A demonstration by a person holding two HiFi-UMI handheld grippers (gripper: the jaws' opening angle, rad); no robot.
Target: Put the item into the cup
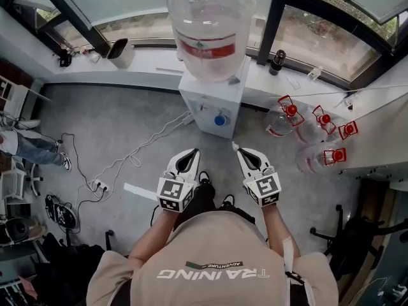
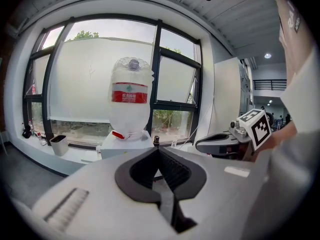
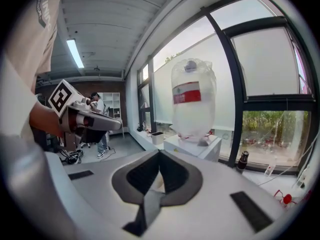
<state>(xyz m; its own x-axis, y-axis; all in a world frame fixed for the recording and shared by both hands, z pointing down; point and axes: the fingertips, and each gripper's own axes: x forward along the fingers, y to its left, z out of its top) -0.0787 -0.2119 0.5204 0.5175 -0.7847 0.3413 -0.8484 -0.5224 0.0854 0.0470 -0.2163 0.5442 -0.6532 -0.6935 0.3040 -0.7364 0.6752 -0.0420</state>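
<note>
Left hand-held gripper (image 1: 193, 152) and right hand-held gripper (image 1: 238, 149), jaws together and empty, in front of the water dispenser (image 1: 210, 104).

- Bright daylight floods through the tall black-framed windows (image 2: 85, 74), their panes washed out white.
- A long ceiling strip lamp (image 3: 75, 53) glows at the upper left of the right gripper view.
- Both gripper views bulge, with black corners.
- The pale grey left gripper (image 2: 158, 150) and right gripper (image 3: 159, 152) are blurred near the lens.
- Head view: sharp, faint shadows on the grey floor (image 1: 127, 126).
</note>
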